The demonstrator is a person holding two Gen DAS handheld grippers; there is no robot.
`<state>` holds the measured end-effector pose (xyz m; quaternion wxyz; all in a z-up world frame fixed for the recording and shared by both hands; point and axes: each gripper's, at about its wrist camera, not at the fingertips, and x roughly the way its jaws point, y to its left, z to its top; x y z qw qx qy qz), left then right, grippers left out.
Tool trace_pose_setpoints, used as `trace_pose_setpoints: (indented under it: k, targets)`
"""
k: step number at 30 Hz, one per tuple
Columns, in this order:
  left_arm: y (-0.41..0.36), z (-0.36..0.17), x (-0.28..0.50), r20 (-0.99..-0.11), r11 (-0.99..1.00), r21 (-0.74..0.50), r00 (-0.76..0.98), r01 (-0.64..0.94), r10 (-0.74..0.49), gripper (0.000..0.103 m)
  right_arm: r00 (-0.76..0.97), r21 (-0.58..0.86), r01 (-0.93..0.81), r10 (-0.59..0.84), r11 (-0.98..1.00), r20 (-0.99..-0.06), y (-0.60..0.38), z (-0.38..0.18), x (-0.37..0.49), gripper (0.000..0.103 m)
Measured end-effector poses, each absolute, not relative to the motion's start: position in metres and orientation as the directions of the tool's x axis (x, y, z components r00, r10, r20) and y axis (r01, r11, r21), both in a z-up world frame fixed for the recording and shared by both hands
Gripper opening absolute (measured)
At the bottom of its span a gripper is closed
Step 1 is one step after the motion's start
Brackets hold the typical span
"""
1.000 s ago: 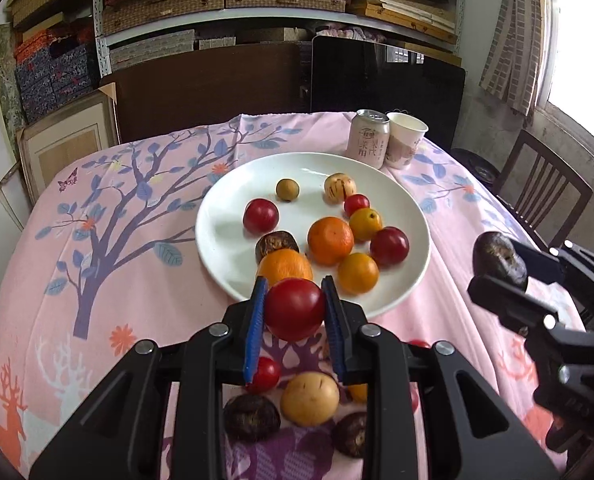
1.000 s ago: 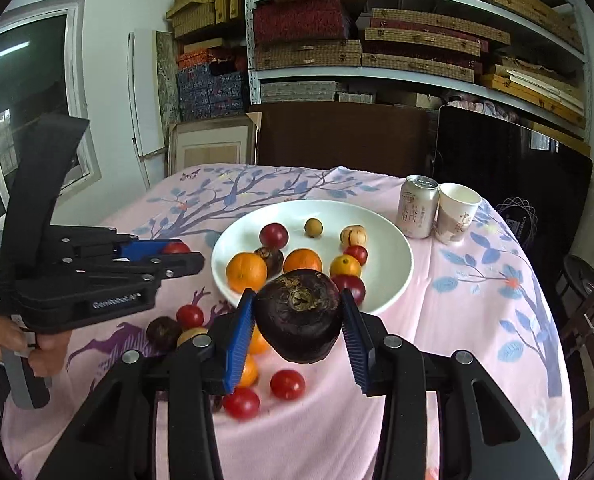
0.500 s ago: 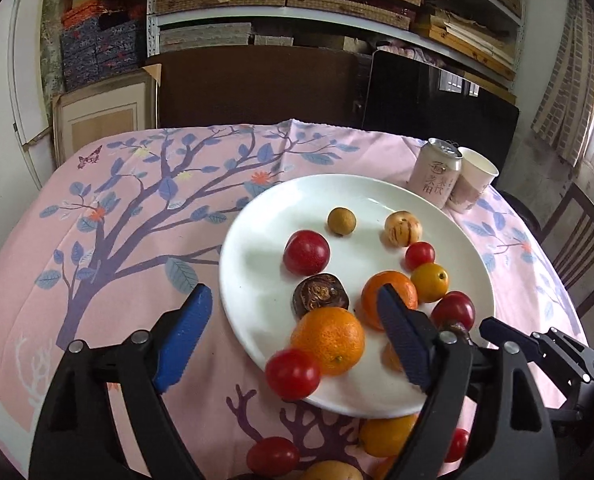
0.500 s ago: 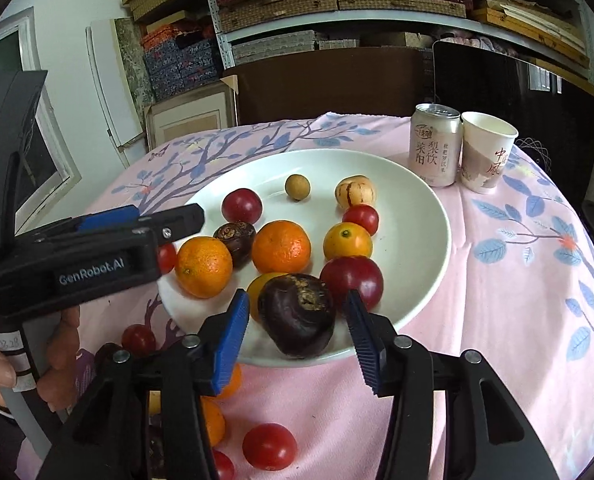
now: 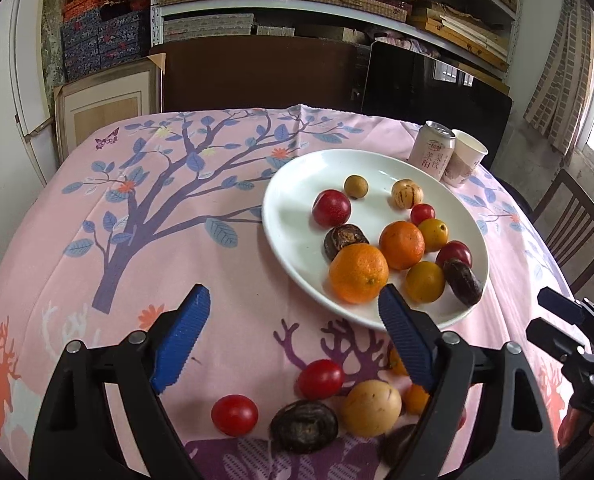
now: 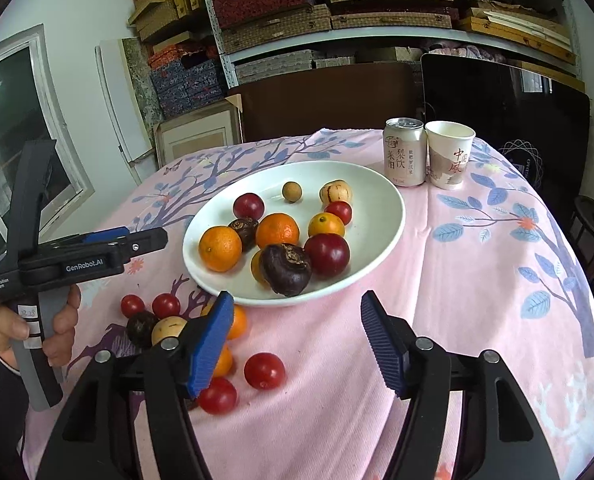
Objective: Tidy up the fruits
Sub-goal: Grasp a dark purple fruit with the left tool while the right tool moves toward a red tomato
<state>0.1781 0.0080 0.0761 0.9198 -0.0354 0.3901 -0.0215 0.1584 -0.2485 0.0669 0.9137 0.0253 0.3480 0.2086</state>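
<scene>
A white plate (image 5: 297, 216) (image 6: 381, 216) holds several fruits: oranges (image 5: 359, 273) (image 6: 220, 249), red plums (image 5: 331, 208) (image 6: 327, 254), and a dark purple fruit (image 6: 285, 269) (image 5: 462, 282) near its front edge. Loose fruits lie on the cloth in front of the plate: red tomatoes (image 5: 234, 415) (image 6: 264, 370), a brown fruit (image 5: 305, 426), a tan fruit (image 5: 371, 407). My left gripper (image 5: 293, 336) is open and empty above the cloth, left of the plate's front. My right gripper (image 6: 297, 340) is open and empty just before the plate's front edge.
A drink can (image 6: 404, 151) and a paper cup (image 6: 450, 154) stand behind the plate at the right. The round table carries a pink tree-print cloth (image 5: 157, 208). A wooden chair (image 5: 577, 220) stands at the right. Shelves with boxes fill the back wall.
Both grippers have opened. The left one let go of its red fruit and drew back left. The right one left the dark purple fruit on the plate and drew back.
</scene>
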Motion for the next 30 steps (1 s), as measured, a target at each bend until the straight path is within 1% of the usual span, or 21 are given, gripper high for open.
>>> trace_pose_setpoints:
  k: [5, 7, 10, 17, 24, 26, 27, 29, 30]
  targets:
    - [0.022, 0.066, 0.16, -0.738, 0.998, -0.064, 0.673, 0.007, -0.052, 0.084, 0.671, 0.187, -0.378, 0.408, 0.907, -0.619, -0.251, 0.068, 0.146, 0.067]
    - [0.024, 0.061, 0.157, -0.752, 0.997, -0.08, 0.656, 0.011, -0.067, 0.084, 0.667, 0.188, -0.384, 0.412, 0.904, -0.621, -0.25, 0.066, 0.142, 0.067]
    - [0.019, 0.055, 0.152, -0.761, 0.997, -0.071, 0.645, 0.032, -0.075, 0.084, 0.658, 0.184, -0.396, 0.418, 0.9, -0.627, -0.246, 0.064, 0.139, 0.067]
    - [0.008, 0.039, 0.131, -0.783, 0.994, -0.038, 0.615, 0.1, -0.091, 0.084, 0.589, 0.163, -0.463, 0.439, 0.871, -0.678, -0.232, 0.049, 0.123, 0.067]
    - [0.025, 0.036, 0.107, -0.784, 0.992, -0.067, 0.609, 0.107, -0.119, 0.084, 0.521, 0.124, -0.539, 0.446, 0.833, -0.728, -0.208, 0.034, 0.105, 0.067]
    - [0.027, 0.035, 0.104, -0.785, 0.992, -0.056, 0.609, 0.115, -0.115, 0.084, 0.513, 0.103, -0.548, 0.431, 0.83, -0.742, -0.202, 0.03, 0.103, 0.067]
    - [0.026, 0.034, 0.103, -0.785, 0.992, -0.046, 0.609, 0.119, -0.11, 0.083, 0.512, 0.094, -0.55, 0.424, 0.83, -0.747, -0.2, 0.029, 0.102, 0.067]
    - [0.025, 0.029, 0.105, -0.795, 0.989, -0.048, 0.594, 0.138, -0.121, 0.073, 0.502, 0.094, -0.554, 0.422, 0.827, -0.755, -0.197, 0.026, 0.101, 0.067]
    - [0.025, 0.027, 0.108, -0.803, 0.988, -0.058, 0.581, 0.142, -0.131, 0.071, 0.5, 0.094, -0.554, 0.421, 0.827, -0.757, -0.196, 0.025, 0.1, 0.067]
